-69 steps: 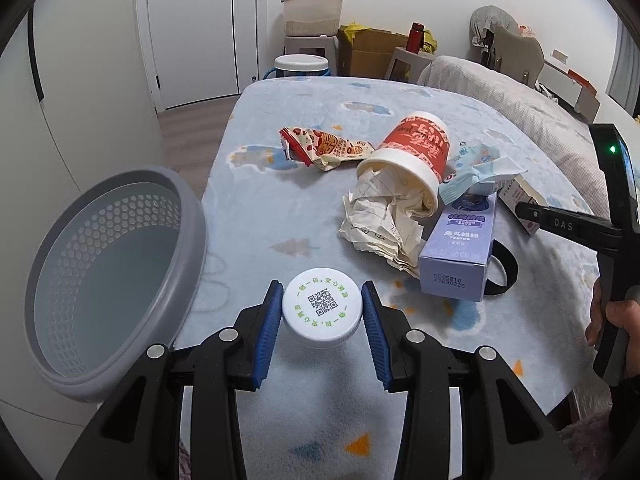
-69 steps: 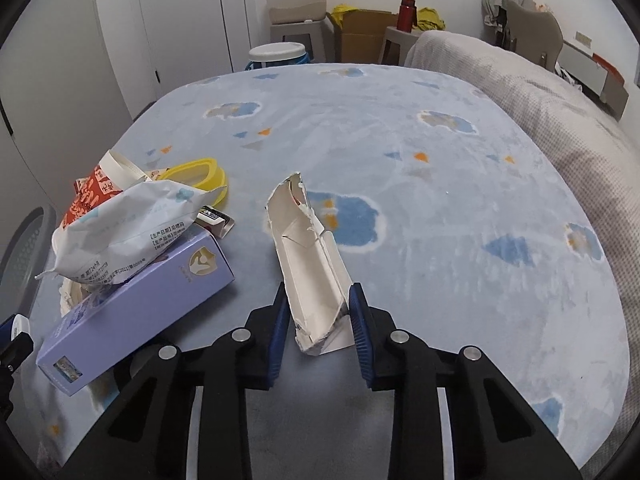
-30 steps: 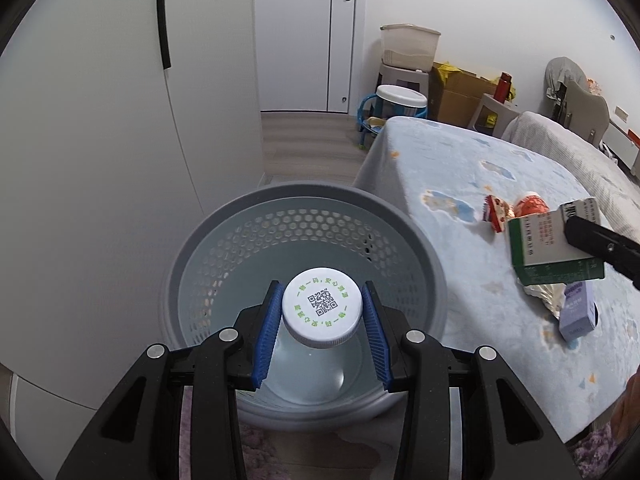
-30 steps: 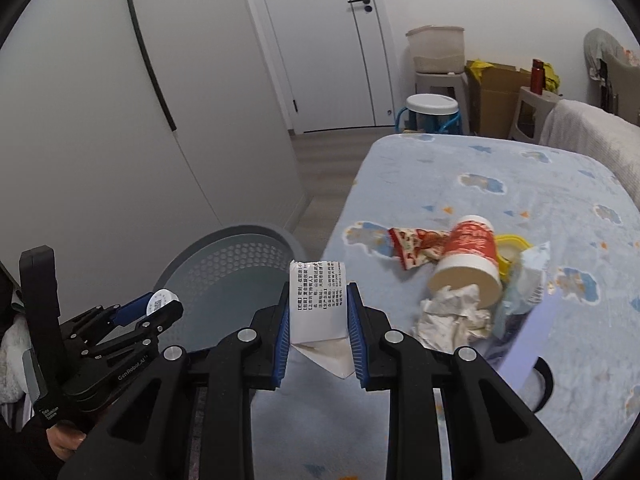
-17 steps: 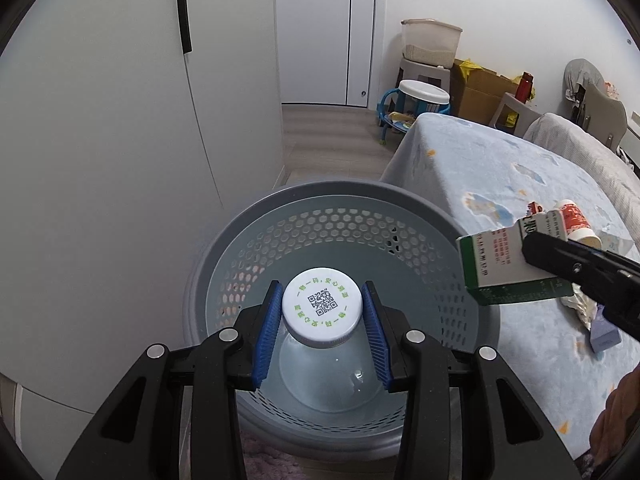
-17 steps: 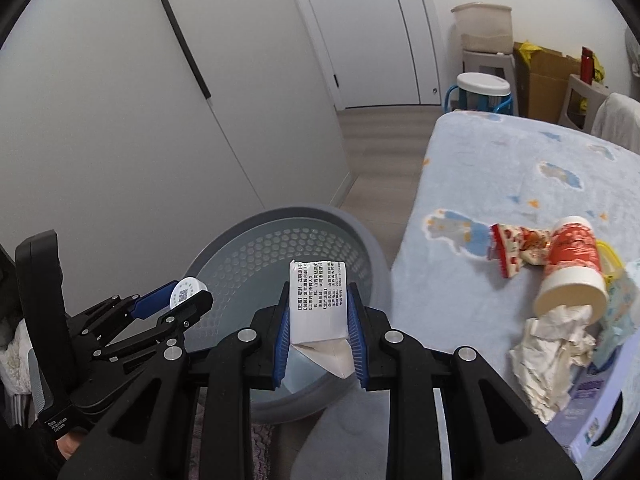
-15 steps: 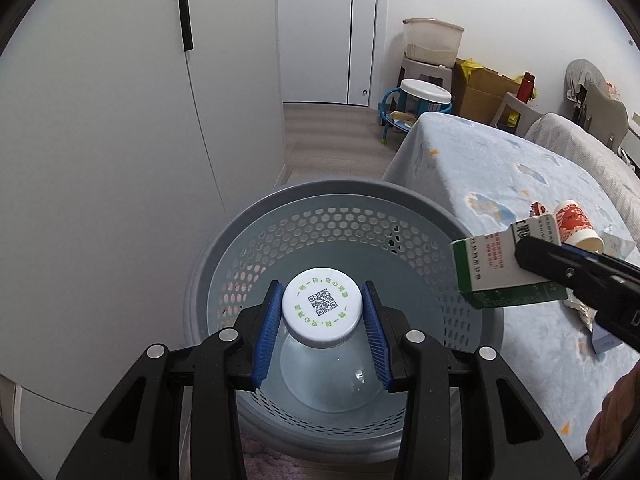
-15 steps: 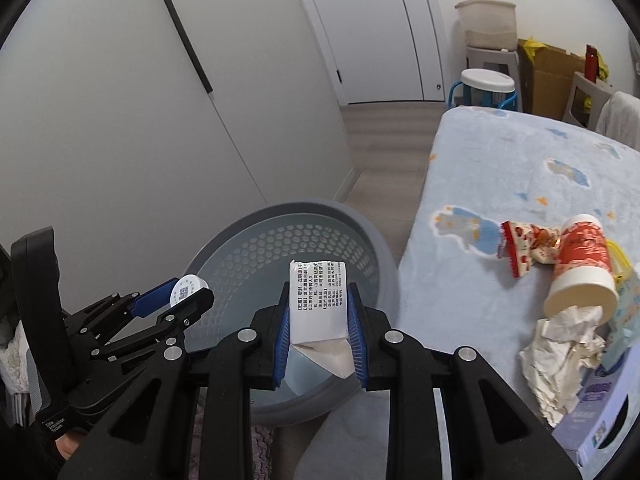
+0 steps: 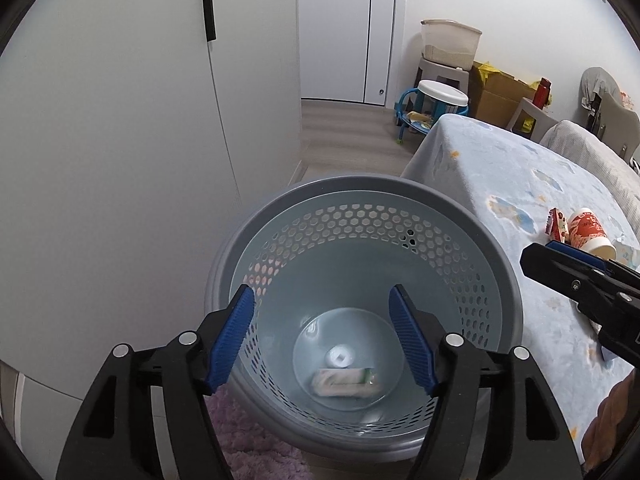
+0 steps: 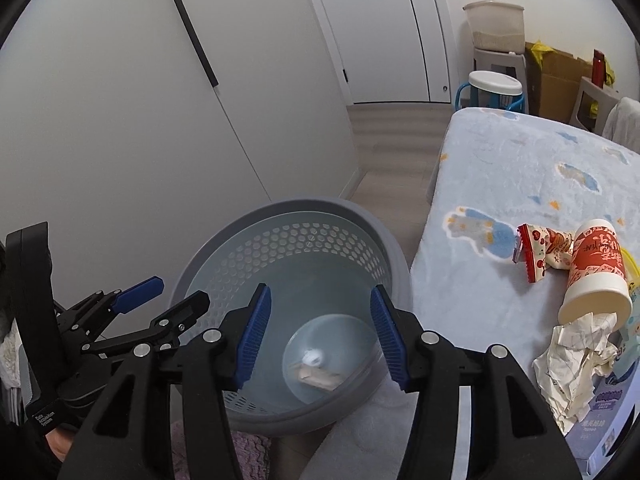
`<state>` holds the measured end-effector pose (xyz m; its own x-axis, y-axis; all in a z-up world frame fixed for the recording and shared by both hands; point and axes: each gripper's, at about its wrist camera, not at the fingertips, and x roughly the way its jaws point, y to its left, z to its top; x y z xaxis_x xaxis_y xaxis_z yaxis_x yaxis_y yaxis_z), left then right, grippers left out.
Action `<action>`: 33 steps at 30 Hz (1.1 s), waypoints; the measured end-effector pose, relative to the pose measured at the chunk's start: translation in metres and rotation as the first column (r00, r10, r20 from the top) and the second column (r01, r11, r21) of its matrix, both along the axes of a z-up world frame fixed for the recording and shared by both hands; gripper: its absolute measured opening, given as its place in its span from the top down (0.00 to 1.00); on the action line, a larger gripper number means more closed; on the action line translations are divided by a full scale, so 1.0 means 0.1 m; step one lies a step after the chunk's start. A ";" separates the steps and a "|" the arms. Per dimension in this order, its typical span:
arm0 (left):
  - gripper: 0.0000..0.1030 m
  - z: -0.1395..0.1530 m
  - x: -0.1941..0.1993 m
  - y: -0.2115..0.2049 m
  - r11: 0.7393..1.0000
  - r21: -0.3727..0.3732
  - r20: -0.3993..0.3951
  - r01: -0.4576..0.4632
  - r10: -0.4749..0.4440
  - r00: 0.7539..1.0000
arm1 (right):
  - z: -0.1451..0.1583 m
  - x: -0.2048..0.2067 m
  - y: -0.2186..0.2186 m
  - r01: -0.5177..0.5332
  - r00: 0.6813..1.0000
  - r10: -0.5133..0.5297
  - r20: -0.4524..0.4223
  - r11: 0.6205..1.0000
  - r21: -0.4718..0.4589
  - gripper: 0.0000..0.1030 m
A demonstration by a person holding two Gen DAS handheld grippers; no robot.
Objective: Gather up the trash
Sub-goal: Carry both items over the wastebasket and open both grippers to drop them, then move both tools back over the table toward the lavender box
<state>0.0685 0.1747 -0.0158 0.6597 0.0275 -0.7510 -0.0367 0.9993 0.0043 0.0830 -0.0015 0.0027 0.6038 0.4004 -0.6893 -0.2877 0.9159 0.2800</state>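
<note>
Both grippers hang over the grey perforated basket (image 9: 360, 184), also seen in the right wrist view (image 10: 300, 205). My left gripper (image 9: 322, 300) has its jaws opening with nothing between them. My right gripper (image 10: 320, 296) is opening too, and empty. On the basket floor lie the white-capped clear bottle (image 9: 340, 358) and the small white and green carton (image 9: 346, 382); the right wrist view shows the same bottle (image 10: 314, 357) and carton (image 10: 318, 378). On the bed remain a red paper cup (image 10: 596, 276), crumpled paper (image 10: 576, 356), a red snack wrapper (image 10: 540, 248) and a purple box (image 10: 600, 420).
The bed with its pale blue blanket (image 10: 520, 168) stands just right of the basket. A white wardrobe (image 9: 120, 140) runs along the left. A purple rug (image 9: 256, 440) lies under the basket. Beyond are the door (image 9: 348, 28), a stool (image 9: 440, 100) and cardboard boxes (image 9: 500, 92).
Both grippers have opened over the basket. The bottle dropped from the left one and the carton from the right one; both now lie on the basket floor.
</note>
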 end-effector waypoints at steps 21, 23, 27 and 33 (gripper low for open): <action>0.33 0.02 -0.11 -0.07 1.000 0.012 0.002 -0.008 0.008 1.000 | 0.00 -0.14 -0.11 0.013 1.000 -0.013 0.009 1.000 -0.001 0.45; 0.33 0.04 -0.14 -0.08 1.000 0.014 0.006 -0.007 0.007 1.000 | 0.01 -0.16 -0.12 0.016 1.000 -0.016 0.013 1.000 -0.002 0.45; 0.33 0.07 -0.19 -0.12 1.000 0.006 0.010 0.000 0.000 1.000 | 0.03 -0.24 -0.19 0.034 0.999 -0.034 0.013 0.999 -0.002 0.44; 0.33 0.13 -0.28 -0.25 1.000 -0.005 0.022 0.031 -0.031 0.999 | 0.06 -0.43 -0.37 0.086 0.996 -0.086 0.013 0.996 -0.005 0.40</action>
<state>0.0407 0.1498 -0.0027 0.6762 0.0031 -0.7367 -0.0058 1.0000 -0.0010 0.0399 -0.0388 0.0084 0.6444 0.3424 -0.6837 -0.2112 0.9391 0.2713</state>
